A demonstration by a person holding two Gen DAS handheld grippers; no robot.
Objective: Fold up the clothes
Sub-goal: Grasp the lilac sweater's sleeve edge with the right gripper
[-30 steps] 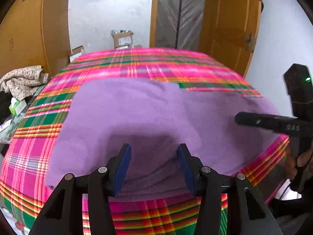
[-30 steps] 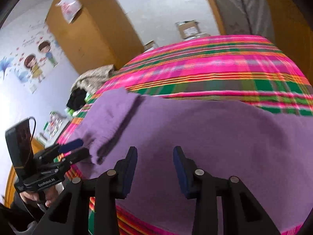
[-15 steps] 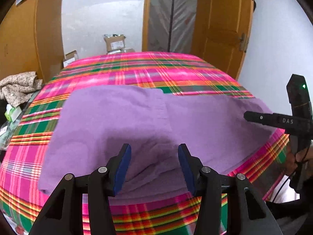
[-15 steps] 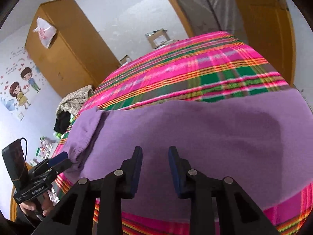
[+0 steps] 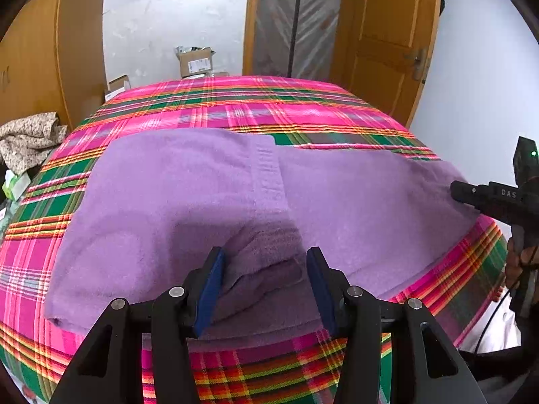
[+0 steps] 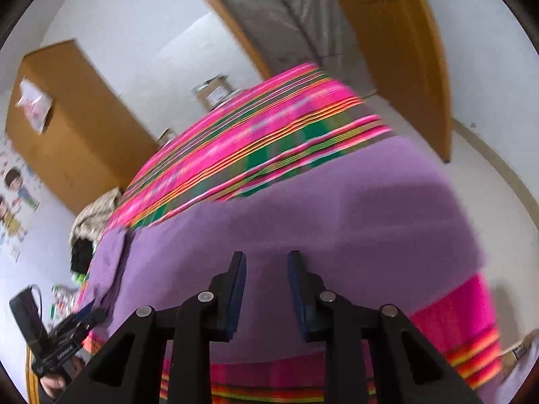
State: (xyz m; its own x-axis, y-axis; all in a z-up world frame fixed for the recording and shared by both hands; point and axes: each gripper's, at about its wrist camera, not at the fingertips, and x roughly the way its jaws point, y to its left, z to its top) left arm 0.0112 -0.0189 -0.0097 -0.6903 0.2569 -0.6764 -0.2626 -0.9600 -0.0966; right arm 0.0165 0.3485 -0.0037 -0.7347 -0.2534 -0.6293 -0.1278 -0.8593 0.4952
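Here the purple cloth [image 5: 188,195] lies spread across the plaid bedcover [image 5: 235,107], its left part already doubled over, and the left gripper [image 5: 266,279] hovers with jaws apart over the bunched near edge, gripping nothing, so to fold well it should probably pinch both layers low at the hem before lifting; further right, the right gripper [image 6: 266,286] is closing its jaws over flat cloth near the right end, with nothing pinched yet. The left wrist view shows the folded seam and layered hem sharply, while the blurred right wrist view alone shows the cloth's right-hand edge.
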